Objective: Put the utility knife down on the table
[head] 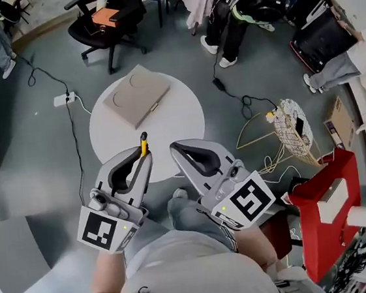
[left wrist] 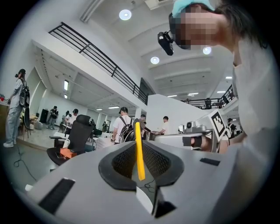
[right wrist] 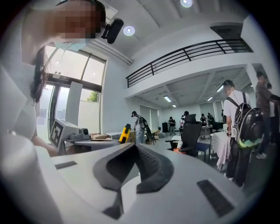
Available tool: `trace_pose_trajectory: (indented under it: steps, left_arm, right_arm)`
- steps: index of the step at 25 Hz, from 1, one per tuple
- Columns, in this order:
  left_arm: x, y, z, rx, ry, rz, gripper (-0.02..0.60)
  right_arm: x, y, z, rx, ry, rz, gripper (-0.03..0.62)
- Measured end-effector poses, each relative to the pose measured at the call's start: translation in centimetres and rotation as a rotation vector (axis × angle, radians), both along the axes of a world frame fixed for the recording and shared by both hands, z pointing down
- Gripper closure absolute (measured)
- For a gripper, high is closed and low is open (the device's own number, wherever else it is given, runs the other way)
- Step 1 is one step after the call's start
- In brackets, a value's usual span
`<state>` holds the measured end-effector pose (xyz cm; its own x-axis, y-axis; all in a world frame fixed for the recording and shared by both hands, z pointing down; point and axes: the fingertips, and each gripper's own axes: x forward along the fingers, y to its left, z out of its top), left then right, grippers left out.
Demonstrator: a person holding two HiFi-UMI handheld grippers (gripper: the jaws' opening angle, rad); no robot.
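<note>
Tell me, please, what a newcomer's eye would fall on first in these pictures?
The yellow utility knife stands out most: the left gripper is shut on it, over the near edge of the round white table. On the far side of that table lies a flat brown cardboard box. The right gripper hangs beside the left one, shut and empty.

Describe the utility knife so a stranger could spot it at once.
Find the round white table in mid-floor. At its near edge the left gripper is shut on the knife, a slim yellow-and-black stick poking from the jaws. The only other thing there is a flat brown box.
</note>
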<state>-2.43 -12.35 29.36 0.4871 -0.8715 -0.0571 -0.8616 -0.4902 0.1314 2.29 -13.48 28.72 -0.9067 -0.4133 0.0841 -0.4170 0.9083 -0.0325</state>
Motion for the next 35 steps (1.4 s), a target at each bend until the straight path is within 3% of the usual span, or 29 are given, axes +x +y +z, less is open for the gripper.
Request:
trace_pose_trajectory:
  steps: [7, 18, 35]
  left_arm:
    - [1.1, -2.7, 3.1, -0.062, -0.012, -0.086, 0.534]
    - [2.0, -4.8, 10.5, -0.211, -0.033, -0.150, 0.534]
    - [2.5, -6.0, 25.7, -0.498, -0.161, -0.162, 0.534]
  right_arm:
    - [1.3, -2.6, 1.9, -0.045, 0.011, -0.075, 0.586]
    - [1.9, -4.5, 5.6, -0.095, 0.021, -0.134, 0.586]
    - [3.2, -5.2, 9.9, -0.160, 0.066, -0.123, 0.586]
